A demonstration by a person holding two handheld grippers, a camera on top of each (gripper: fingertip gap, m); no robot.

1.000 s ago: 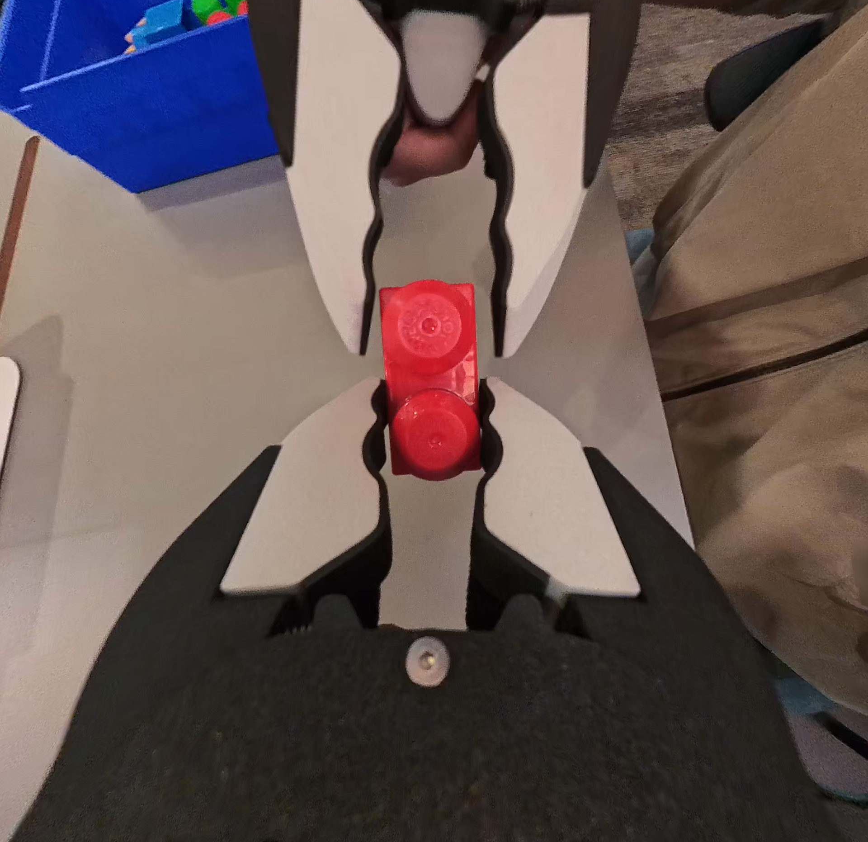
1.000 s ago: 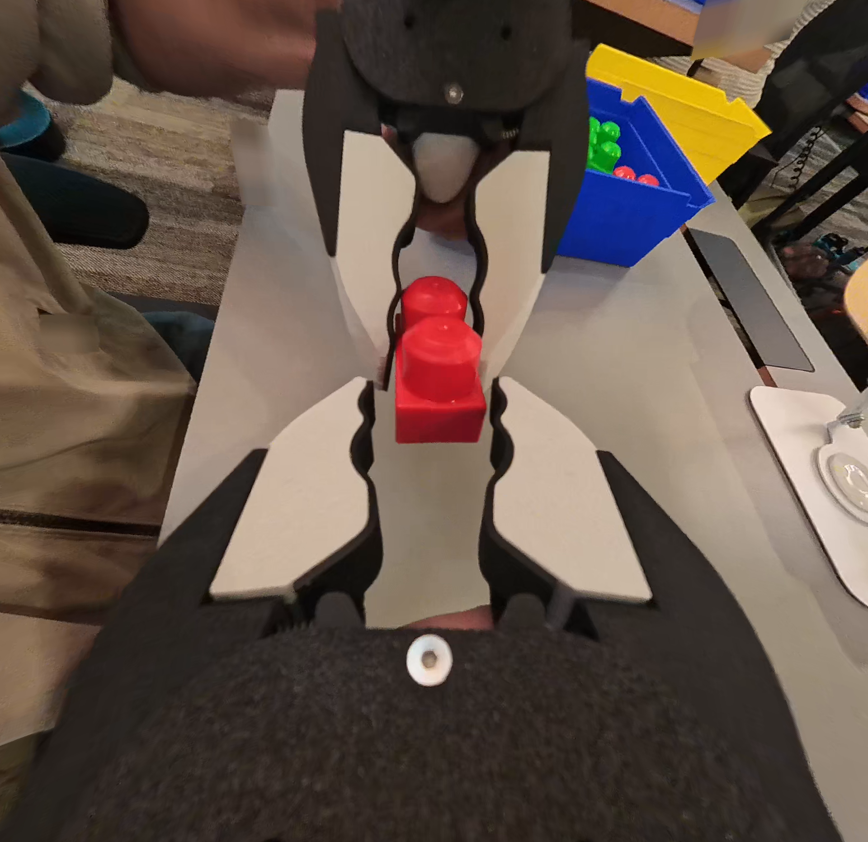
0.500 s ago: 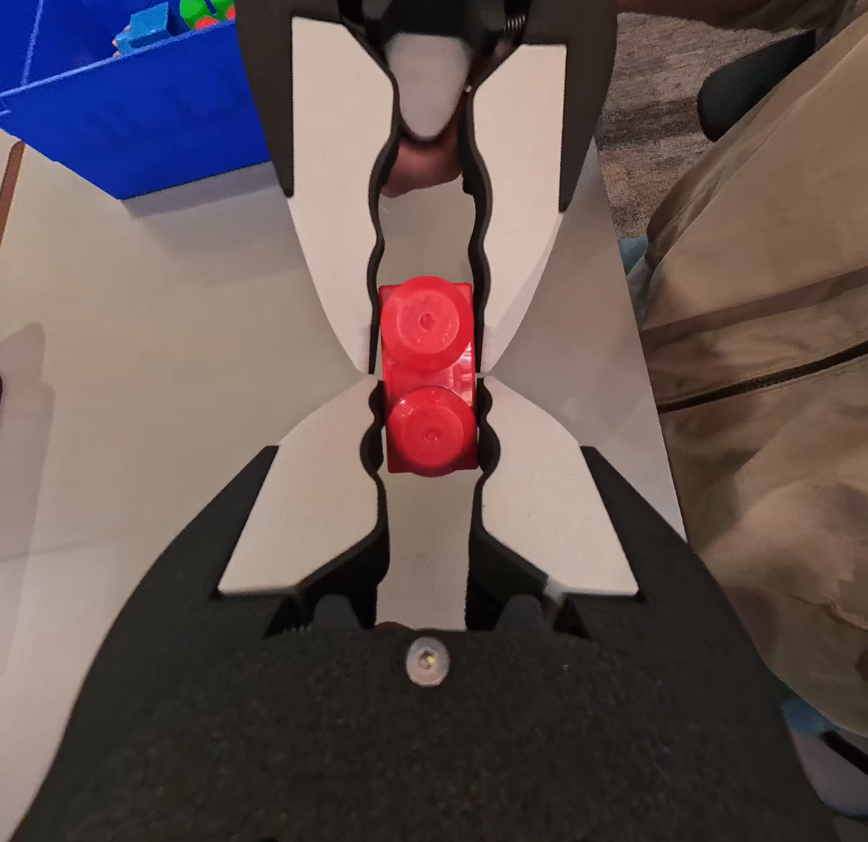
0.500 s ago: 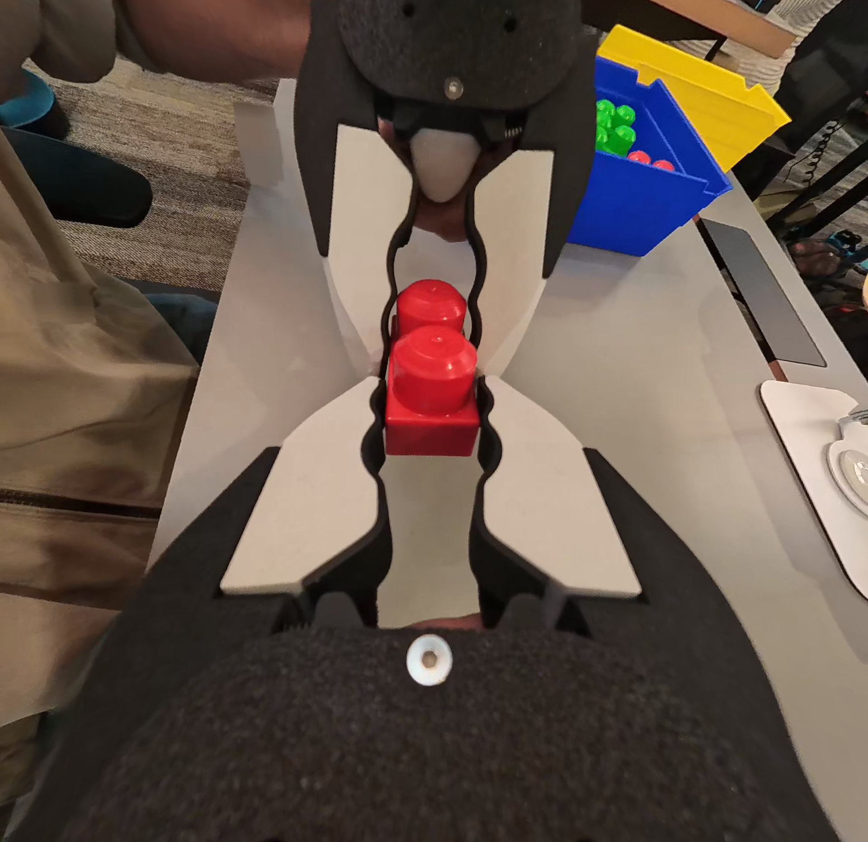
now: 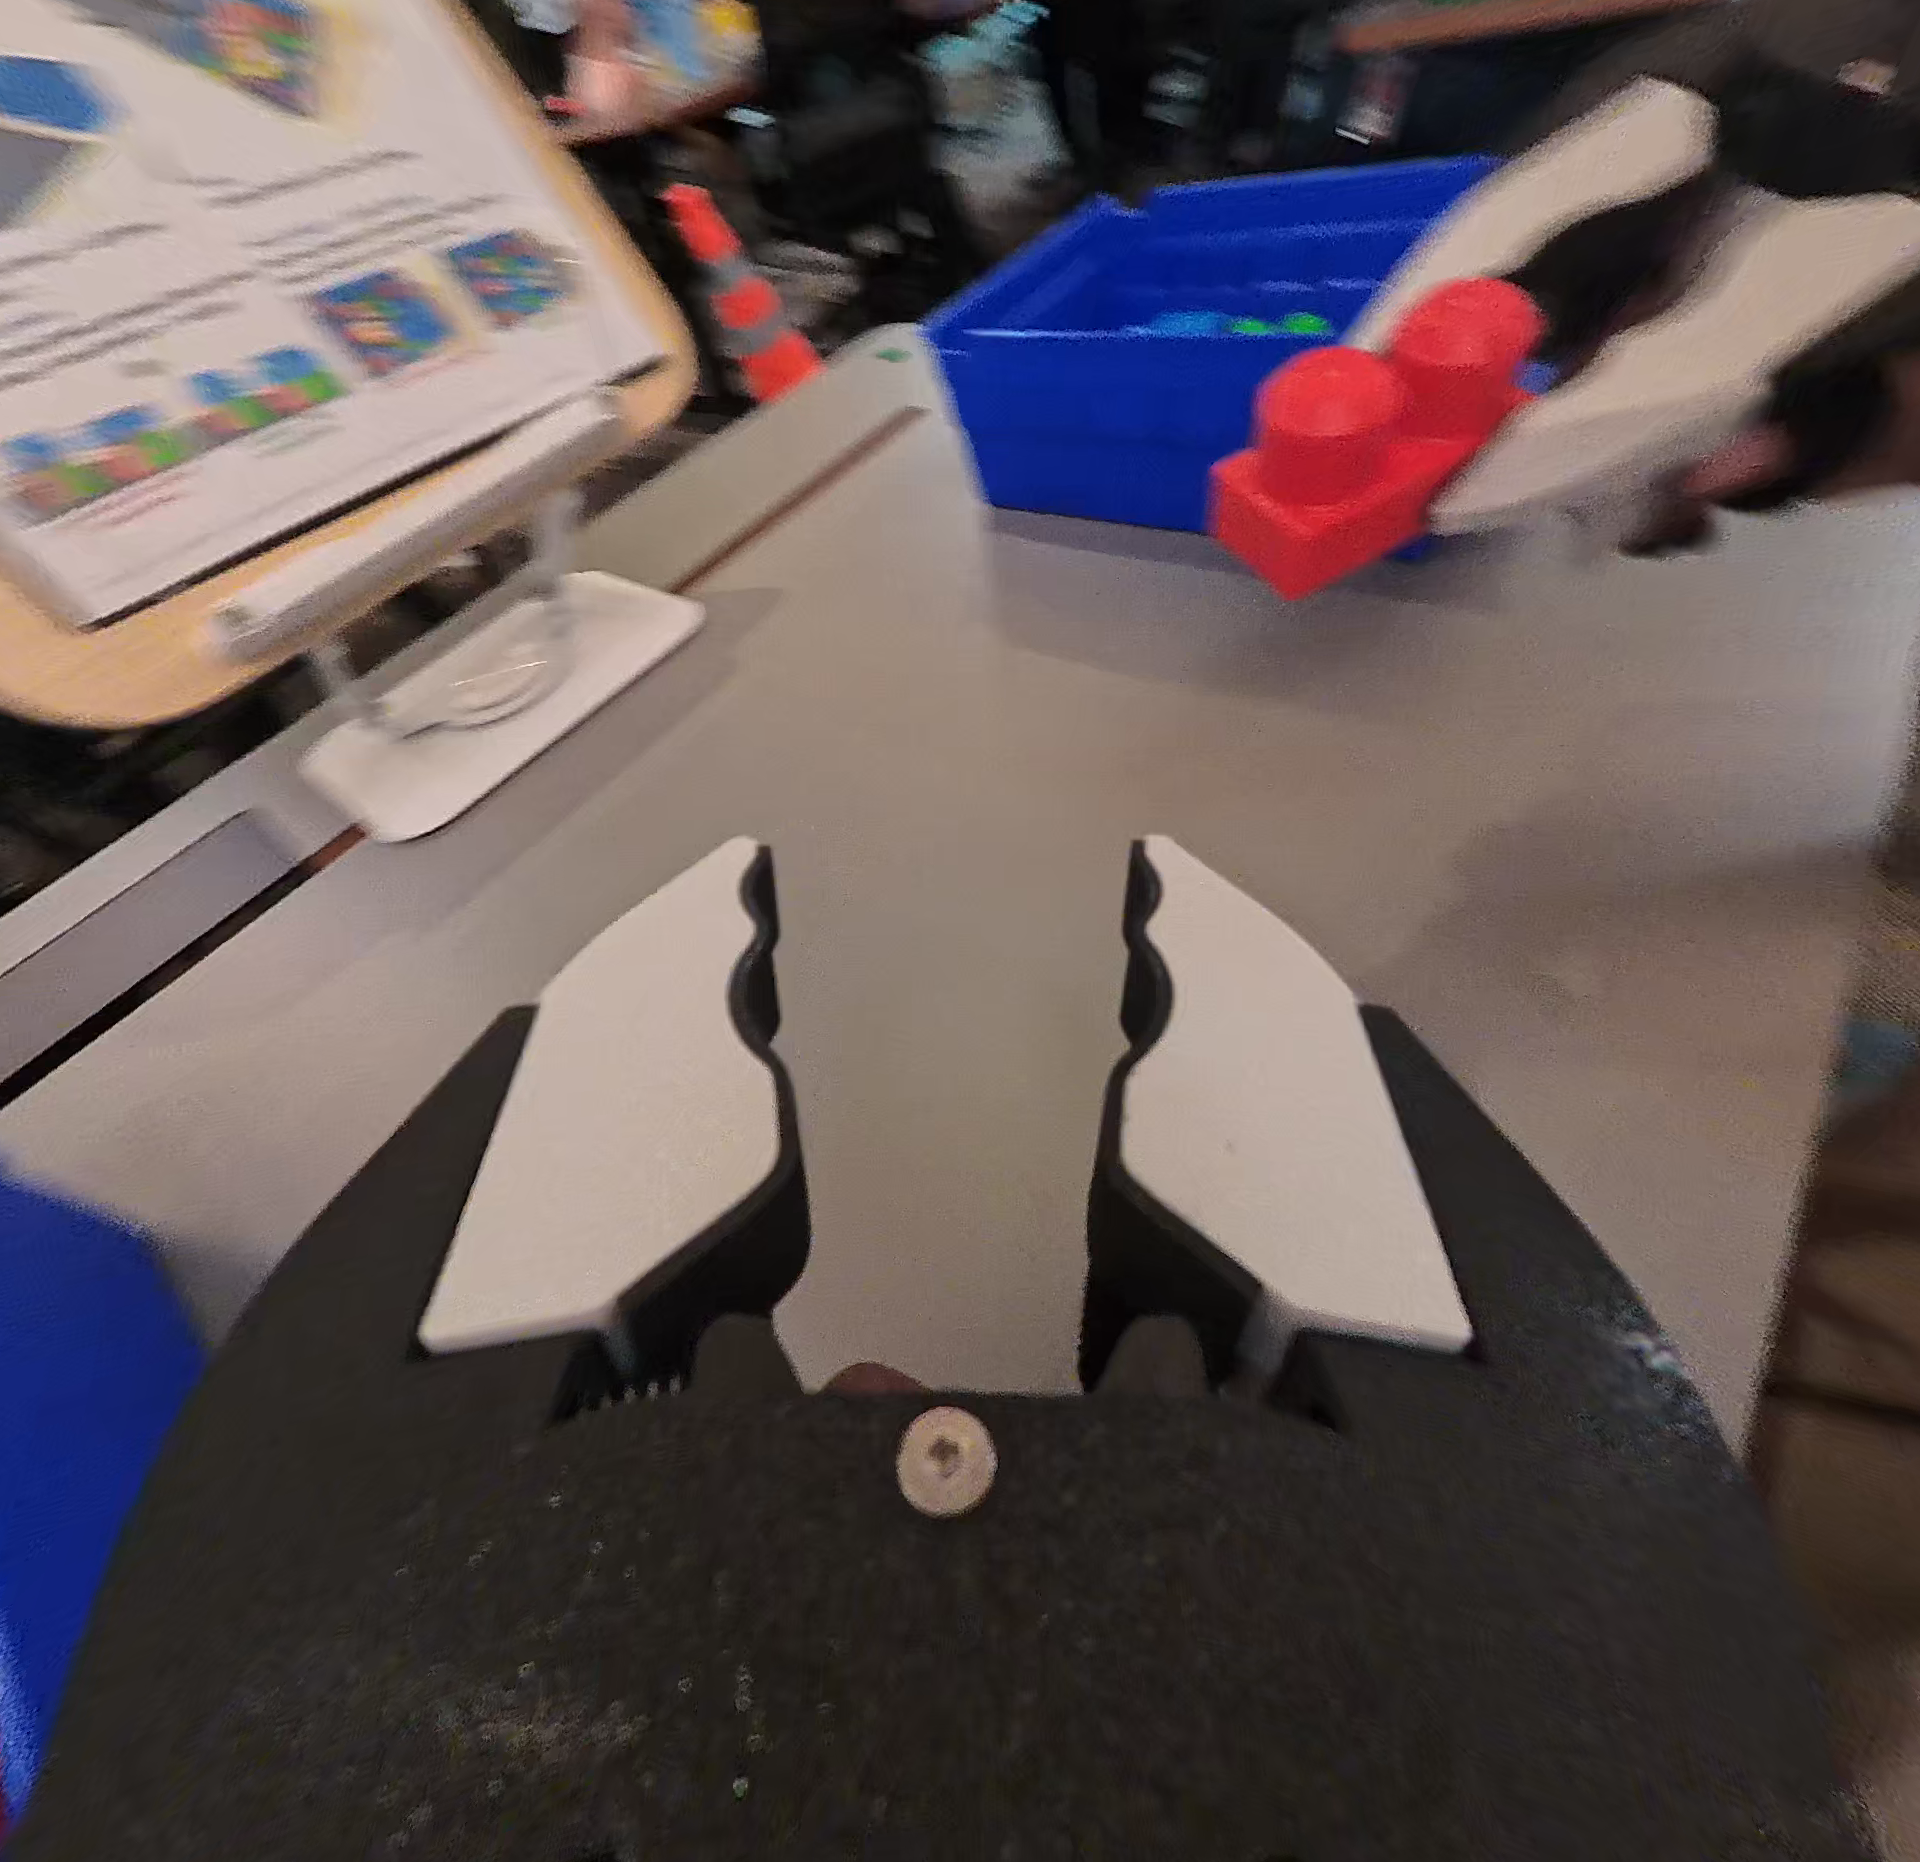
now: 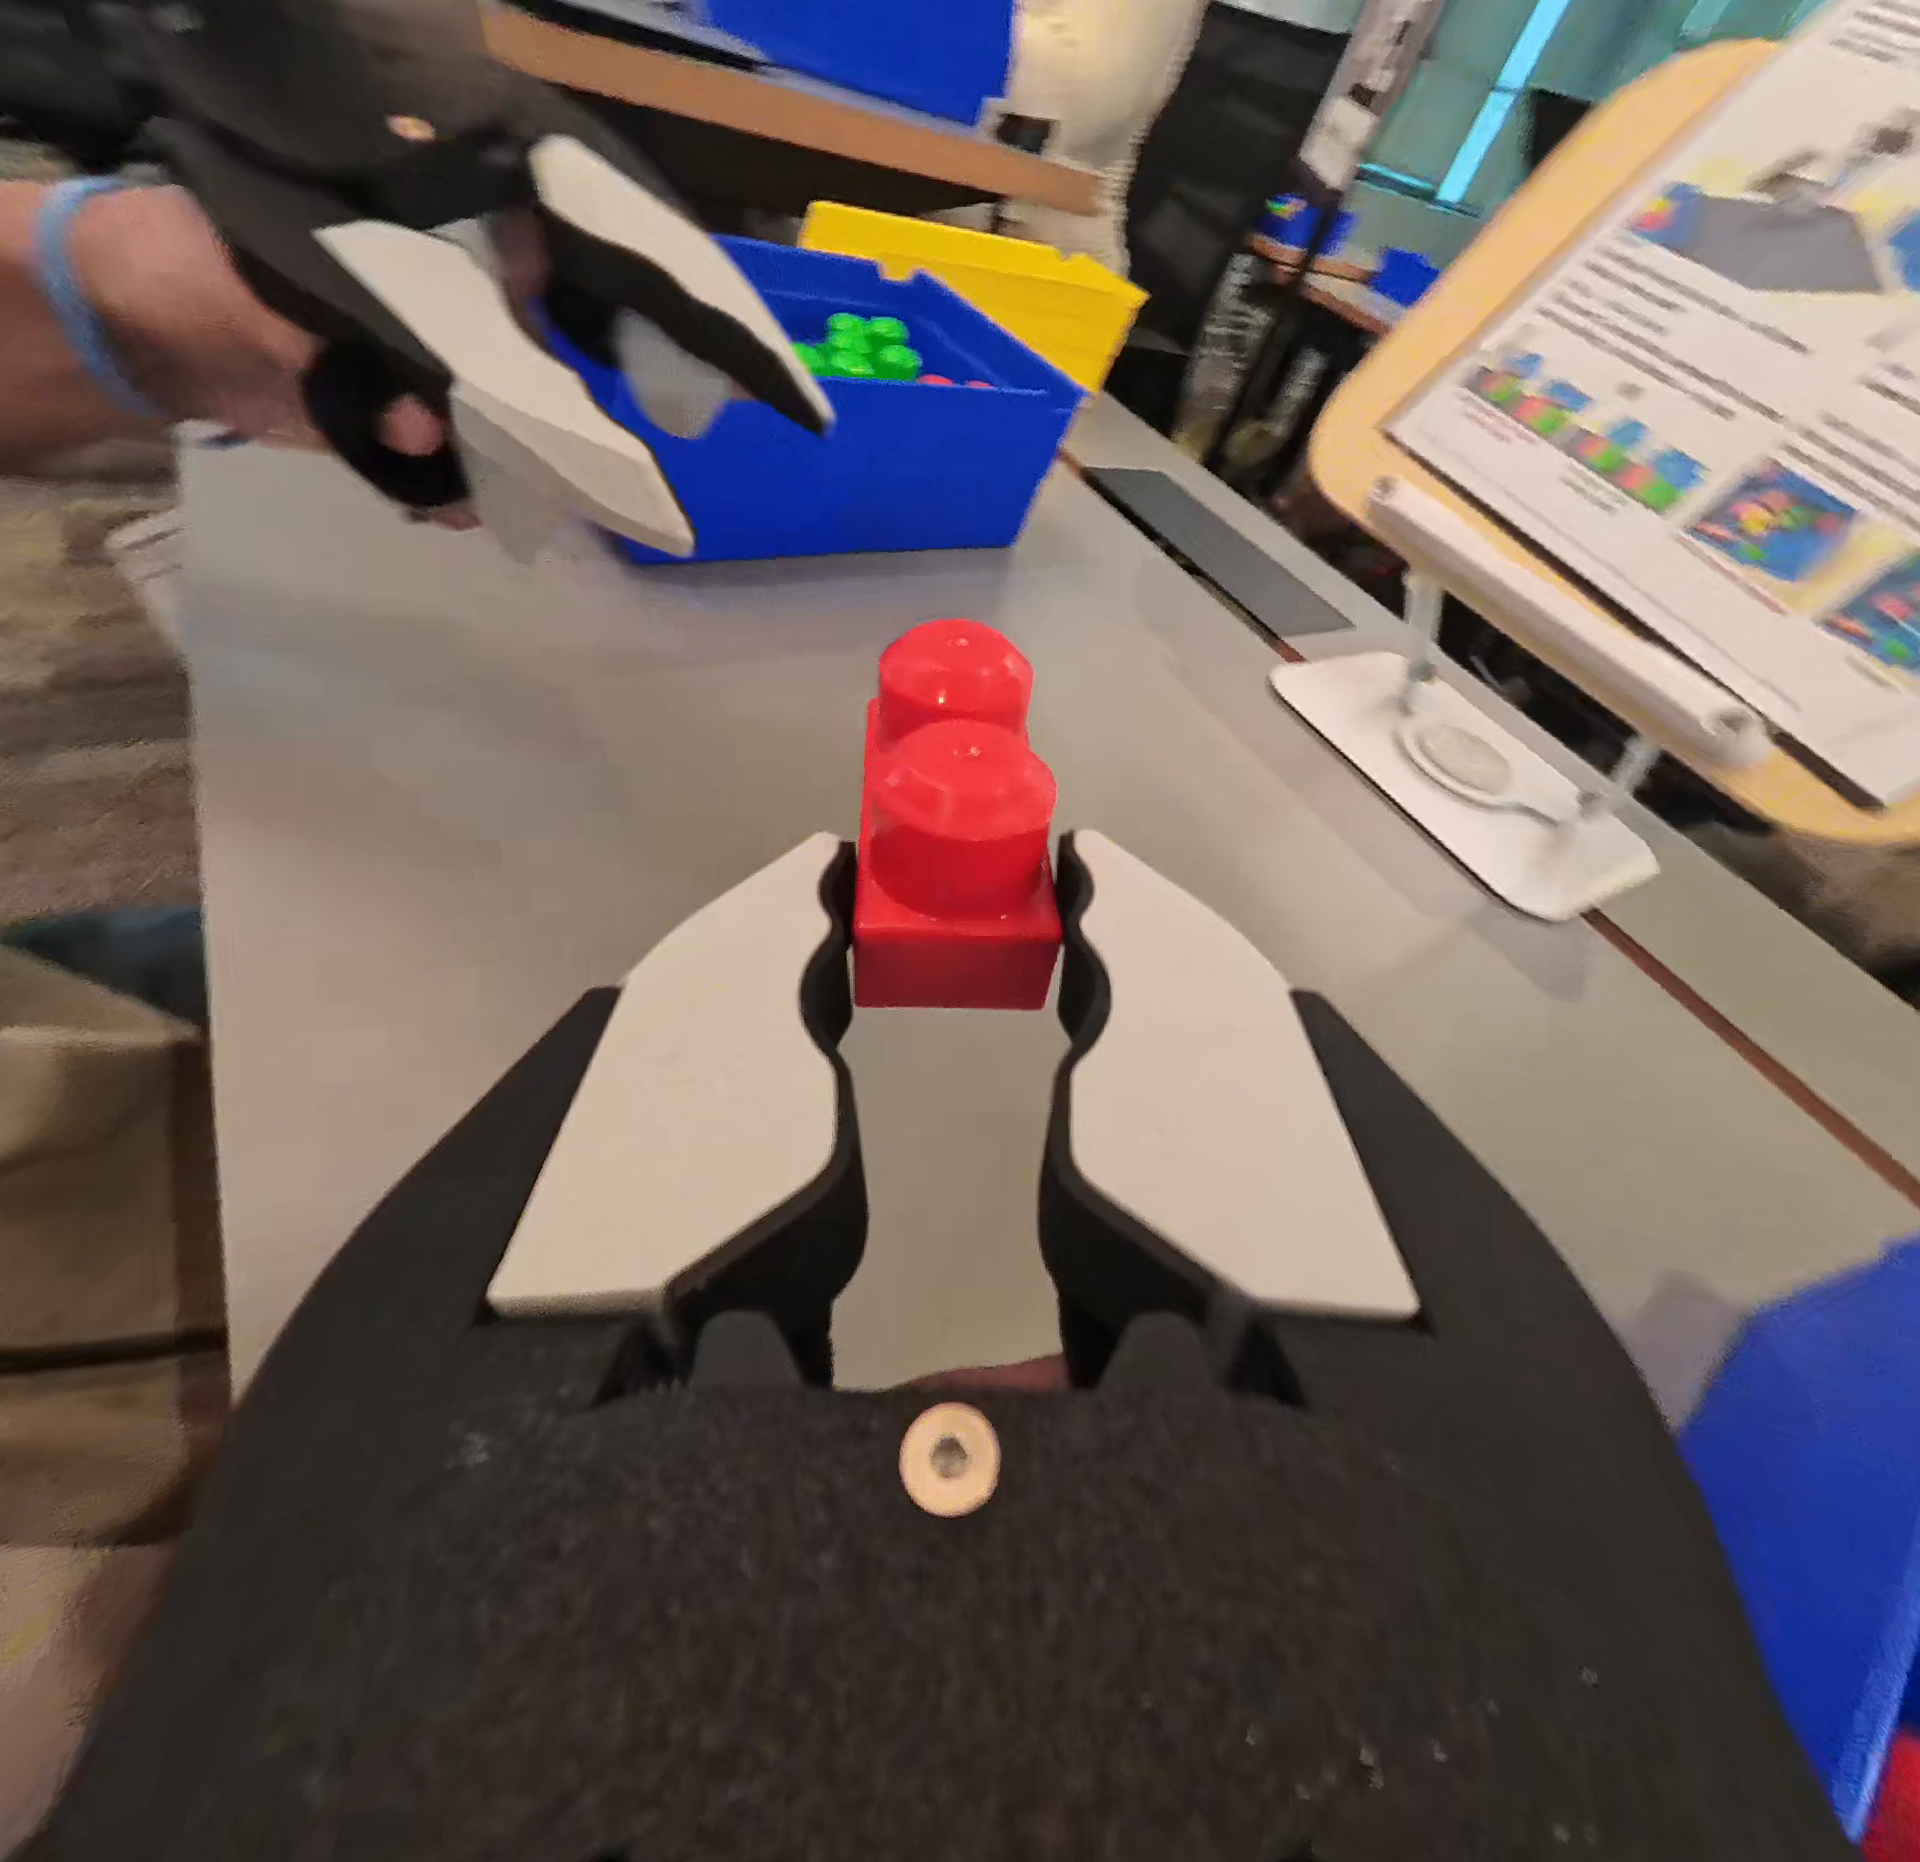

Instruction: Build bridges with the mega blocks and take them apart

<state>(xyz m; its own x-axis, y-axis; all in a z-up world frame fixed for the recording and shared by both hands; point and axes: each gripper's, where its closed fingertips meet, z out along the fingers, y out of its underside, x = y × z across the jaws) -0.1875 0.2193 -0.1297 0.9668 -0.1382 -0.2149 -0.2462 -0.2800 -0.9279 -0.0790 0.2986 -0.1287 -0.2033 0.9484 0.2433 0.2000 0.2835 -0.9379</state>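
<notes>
A red two-stud block (image 6: 954, 856) is being gripped above the tabletop (image 6: 540, 773) by the right hand-held gripper (image 6: 954, 877); the left hand-held gripper (image 5: 951, 877) is being held open, empty. Judged: dismantling is under way, and a drop into the blue bin (image 6: 883, 472) is being called for.

- Ahead of my left claw (image 5: 951, 862) the grey table (image 5: 1039, 732) lies bare up to the blue bin (image 5: 1143, 410).
- Document stand (image 5: 488, 690) blocks the left side there.
- My right claw (image 6: 954, 846), clamped on the red block (image 6: 954, 825), takes up the air near the bin.
- Yellow bin (image 6: 966, 264) sits behind the blue one.
</notes>
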